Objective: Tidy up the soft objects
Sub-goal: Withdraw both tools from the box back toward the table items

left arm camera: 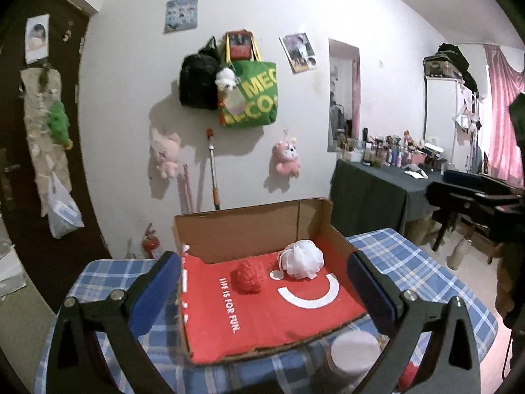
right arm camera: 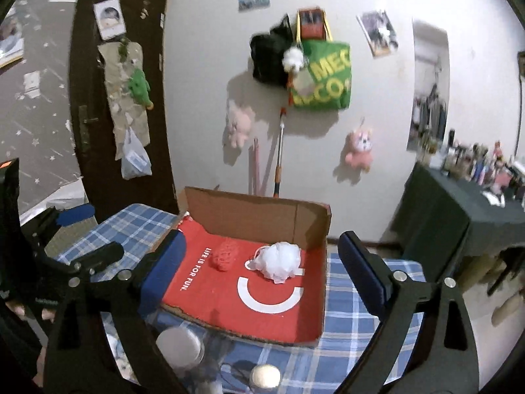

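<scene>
White mesh puff [left arm camera: 302, 259] and red puff [left arm camera: 250, 275] sit side by side in the cardboard tray [left arm camera: 249, 229]. Left gripper [left arm camera: 265, 290] and right gripper [right arm camera: 262, 269] hover back, jaws wide apart, empty.

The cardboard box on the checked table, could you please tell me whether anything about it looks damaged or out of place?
Yes. The cardboard box has no near wall: its red base lies flat with a ragged front edge, so only the back and side walls stand. The red sponge and white mesh pouf sit loose inside, apart from each other.
</scene>
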{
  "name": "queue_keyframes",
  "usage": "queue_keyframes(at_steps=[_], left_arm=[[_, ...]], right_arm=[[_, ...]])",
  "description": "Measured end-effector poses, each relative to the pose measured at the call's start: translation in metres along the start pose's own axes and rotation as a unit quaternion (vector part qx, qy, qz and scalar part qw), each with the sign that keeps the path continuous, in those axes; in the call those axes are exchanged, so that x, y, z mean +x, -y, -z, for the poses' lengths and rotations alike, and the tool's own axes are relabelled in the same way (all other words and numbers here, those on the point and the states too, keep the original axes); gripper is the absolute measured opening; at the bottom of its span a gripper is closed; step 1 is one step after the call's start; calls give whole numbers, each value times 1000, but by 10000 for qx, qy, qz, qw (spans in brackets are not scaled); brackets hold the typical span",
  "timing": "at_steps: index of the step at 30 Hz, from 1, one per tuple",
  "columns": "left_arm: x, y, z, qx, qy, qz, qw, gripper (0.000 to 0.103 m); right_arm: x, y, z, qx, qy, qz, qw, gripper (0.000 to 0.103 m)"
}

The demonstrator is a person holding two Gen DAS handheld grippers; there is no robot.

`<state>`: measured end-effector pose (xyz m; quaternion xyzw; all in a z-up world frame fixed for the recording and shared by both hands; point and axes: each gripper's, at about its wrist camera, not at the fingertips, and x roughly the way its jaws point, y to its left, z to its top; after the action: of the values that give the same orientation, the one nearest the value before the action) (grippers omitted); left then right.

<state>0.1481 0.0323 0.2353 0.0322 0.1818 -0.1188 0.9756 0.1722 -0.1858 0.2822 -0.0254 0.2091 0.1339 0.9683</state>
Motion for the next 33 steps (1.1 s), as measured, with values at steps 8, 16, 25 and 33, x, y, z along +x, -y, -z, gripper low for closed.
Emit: queue_keyframes(at_steps=[8, 16, 25, 33], left_arm=[[-71, 12, 27, 51, 405, -32, 9992, 103], [-107, 23, 64, -6, 417, -156, 9990, 103], [-101, 36, 141, -291, 237, -355, 9987, 103], [-82, 45, 183, -472, 114, -531, 9974, 103]], right_arm=[[-70, -29, 41, -113, 477, -24, 9988, 96], [-127, -53, 85, -194, 810, -78, 9965, 101], [-130, -63, 159, 67, 749, 369, 9965, 101], [-103, -61, 217, 282, 542, 710, 9956, 101]])
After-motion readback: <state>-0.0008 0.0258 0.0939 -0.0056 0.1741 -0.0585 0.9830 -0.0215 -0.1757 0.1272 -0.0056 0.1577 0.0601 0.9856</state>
